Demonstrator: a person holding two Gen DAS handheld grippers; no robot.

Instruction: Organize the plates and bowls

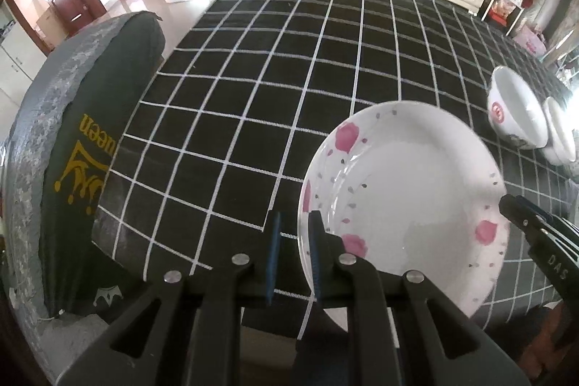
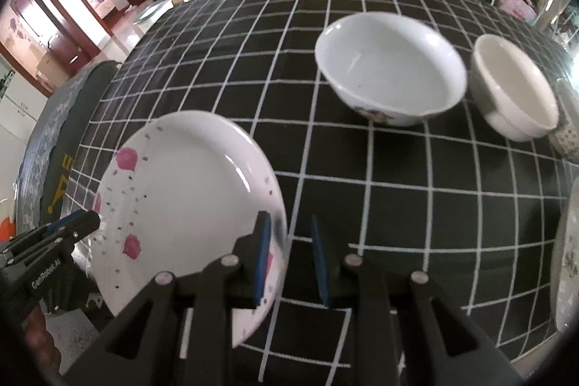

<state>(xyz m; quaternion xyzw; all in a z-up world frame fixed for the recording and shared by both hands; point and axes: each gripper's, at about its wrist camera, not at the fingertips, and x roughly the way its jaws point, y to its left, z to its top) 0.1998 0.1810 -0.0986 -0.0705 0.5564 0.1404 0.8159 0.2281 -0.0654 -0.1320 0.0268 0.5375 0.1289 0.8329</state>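
While both grippers pinch its opposite rims, the floral plate [image 1: 405, 190] hangs tilted above the checked tablecloth [image 1: 253, 78].
Left gripper [image 1: 295, 259] clamps the near-left rim, right gripper [image 2: 289, 259] the other; likely steadying it for stacking. Two bowls [image 2: 391, 78] wait beyond.

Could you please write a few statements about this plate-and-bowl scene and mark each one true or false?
1. Both grippers grip the same plate. True: the left gripper clamps one rim, the right gripper the opposite rim.
2. The plate is plain white. False: it bears pink flowers and grey dots.
3. Two bowls sit side by side on the tablecloth. True: a white bowl and a cream bowl.
4. The cloth is red striped. False: black with white grid lines.
5. The white bowl is upside down. False: it opens upward.
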